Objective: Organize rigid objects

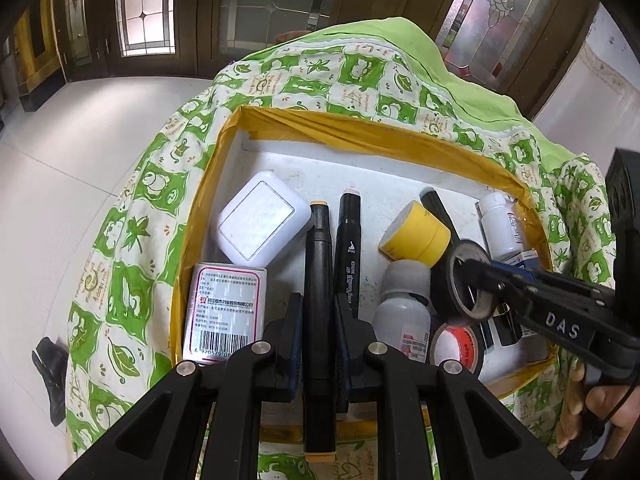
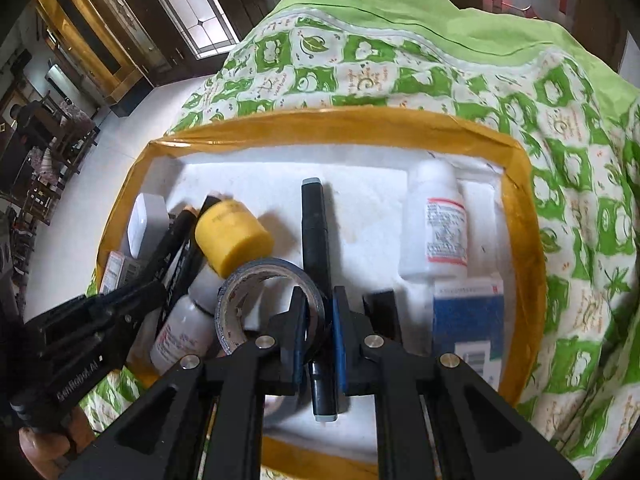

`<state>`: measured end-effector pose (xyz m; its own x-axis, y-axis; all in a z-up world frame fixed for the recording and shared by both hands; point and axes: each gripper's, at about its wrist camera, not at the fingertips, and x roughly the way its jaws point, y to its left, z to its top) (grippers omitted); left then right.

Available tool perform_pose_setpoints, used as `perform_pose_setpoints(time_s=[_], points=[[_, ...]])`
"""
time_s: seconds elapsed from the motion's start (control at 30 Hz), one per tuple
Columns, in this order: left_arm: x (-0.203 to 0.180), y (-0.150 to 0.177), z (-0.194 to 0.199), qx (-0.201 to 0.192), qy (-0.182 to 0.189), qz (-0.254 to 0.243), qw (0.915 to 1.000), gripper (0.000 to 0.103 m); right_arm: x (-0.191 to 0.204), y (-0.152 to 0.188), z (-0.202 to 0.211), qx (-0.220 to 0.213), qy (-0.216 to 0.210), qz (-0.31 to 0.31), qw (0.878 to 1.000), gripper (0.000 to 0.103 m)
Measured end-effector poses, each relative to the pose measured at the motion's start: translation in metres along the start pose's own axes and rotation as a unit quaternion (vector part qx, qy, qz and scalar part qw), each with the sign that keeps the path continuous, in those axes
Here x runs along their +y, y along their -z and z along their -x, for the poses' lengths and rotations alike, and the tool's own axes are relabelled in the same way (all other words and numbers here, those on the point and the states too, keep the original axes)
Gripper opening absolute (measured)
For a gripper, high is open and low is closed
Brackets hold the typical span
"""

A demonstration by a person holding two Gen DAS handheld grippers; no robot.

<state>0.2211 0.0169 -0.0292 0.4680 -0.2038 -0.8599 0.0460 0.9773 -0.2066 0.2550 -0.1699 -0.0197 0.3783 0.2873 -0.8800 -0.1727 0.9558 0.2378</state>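
A white foam box with a yellow-taped rim [image 1: 360, 132] [image 2: 328, 120] sits on a green patterned cloth. My left gripper [image 1: 318, 308] is shut on a black marker with orange caps [image 1: 319, 280], held lengthwise over the box's near edge. My right gripper [image 2: 320, 304] is shut on the wall of a black tape roll [image 2: 260, 300], also seen in the left wrist view [image 1: 460, 280], above a black marker with grey caps [image 2: 316, 236]. The box holds a second black marker [image 1: 349, 240], a yellow cylinder [image 1: 418, 236] [image 2: 232, 240], white bottles [image 1: 404, 312] [image 2: 438, 224] and a white case [image 1: 264, 220].
A pink-edged medicine carton [image 1: 226, 312] lies at the box's left. A blue carton [image 2: 468, 320] lies at its right. A red-and-white tape roll [image 1: 456, 344] sits near the front. The green patterned cloth [image 1: 120, 240] covers the support. White tiled floor [image 1: 80, 128] lies to the left.
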Motion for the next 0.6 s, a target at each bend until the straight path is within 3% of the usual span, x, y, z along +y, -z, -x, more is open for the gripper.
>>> perform_pose_setpoints(time_s=[0.3, 0.43, 0.53, 0.6], points=[[-0.003, 0.0, -0.001, -0.009, -0.012, -0.009, 0.9998, 0.014, 0.006, -0.009, -0.005, -0.027, -0.008, -0.006, 1.0, 0.016], [-0.005, 0.002, 0.0, -0.011, -0.017, -0.01, 0.9998, 0.015, 0.007, -0.006, 0.001, -0.051, -0.012, -0.003, 0.999, 0.038], [-0.006, 0.005, 0.004, -0.008, -0.017, -0.007, 0.9998, 0.018, 0.005, 0.0, 0.014, -0.072, -0.014, -0.002, 0.997, 0.041], [-0.007, 0.008, 0.01, -0.011, -0.007, -0.003, 0.9999, 0.027, 0.004, 0.003, 0.024, -0.084, -0.017, -0.005, 0.996, 0.042]])
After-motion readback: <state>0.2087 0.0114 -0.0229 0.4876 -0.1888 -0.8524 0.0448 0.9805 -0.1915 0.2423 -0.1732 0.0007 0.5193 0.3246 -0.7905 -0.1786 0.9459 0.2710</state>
